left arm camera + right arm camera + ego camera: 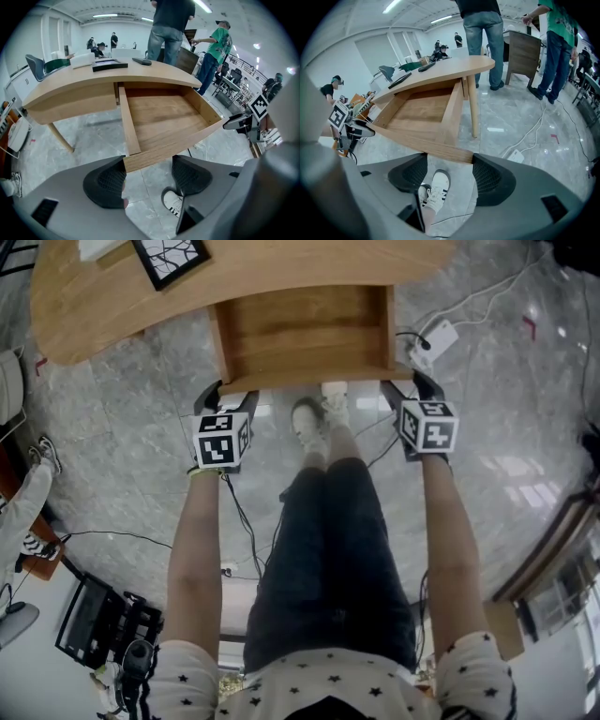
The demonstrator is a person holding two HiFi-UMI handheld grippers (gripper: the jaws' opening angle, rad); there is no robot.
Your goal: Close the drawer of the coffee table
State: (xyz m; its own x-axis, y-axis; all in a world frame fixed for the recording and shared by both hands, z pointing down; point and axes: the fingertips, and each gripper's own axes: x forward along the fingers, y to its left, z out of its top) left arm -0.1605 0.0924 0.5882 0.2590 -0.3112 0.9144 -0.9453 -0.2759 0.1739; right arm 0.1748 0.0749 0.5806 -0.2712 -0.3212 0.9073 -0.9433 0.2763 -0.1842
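Drawer of smooth pale wood, rectangular, open; ribbed fingers apart

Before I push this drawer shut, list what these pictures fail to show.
1. Drawer rear and runners: all views, hidden under the coffee table top.
2. Whether left gripper or right gripper jaws touch the drawer front: gripper views, front edge sits between spread jaws, contact unclear.
3. Black-framed board: head view, cut off by top edge.

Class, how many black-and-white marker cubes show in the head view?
2. One black-and-white marker cube on the left gripper, at the open wooden drawer's left front corner; the other on the right gripper, at its right corner.
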